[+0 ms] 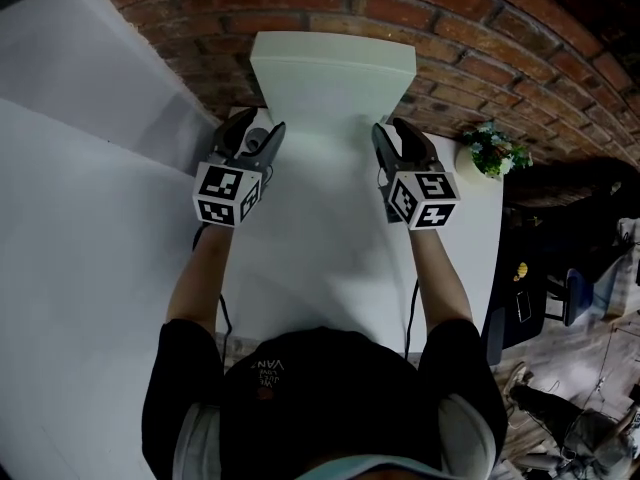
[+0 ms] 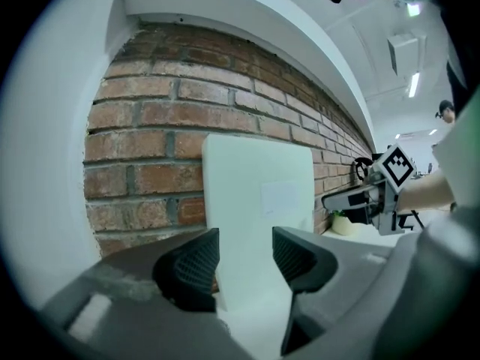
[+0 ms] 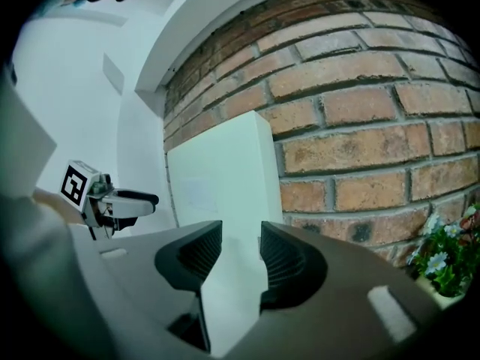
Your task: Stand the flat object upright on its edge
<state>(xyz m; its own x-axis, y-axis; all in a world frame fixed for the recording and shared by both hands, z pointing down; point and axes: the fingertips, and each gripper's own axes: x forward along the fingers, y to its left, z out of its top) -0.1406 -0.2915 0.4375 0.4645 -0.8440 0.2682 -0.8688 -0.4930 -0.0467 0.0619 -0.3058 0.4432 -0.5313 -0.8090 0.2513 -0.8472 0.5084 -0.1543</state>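
White board [image 1: 333, 78] upright, side edges in left gripper [image 1: 266, 140] and right gripper [image 1: 391, 140]

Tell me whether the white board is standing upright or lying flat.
Upright: the white board stands on edge in front of the brick wall, the left gripper and right gripper clamping its sides.

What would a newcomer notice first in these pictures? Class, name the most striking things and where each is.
A thick white board stands upright on the white table, right in front of a red brick wall. The left gripper and right gripper clamp its two side edges, one each. A small potted plant sits at the table's far right corner.
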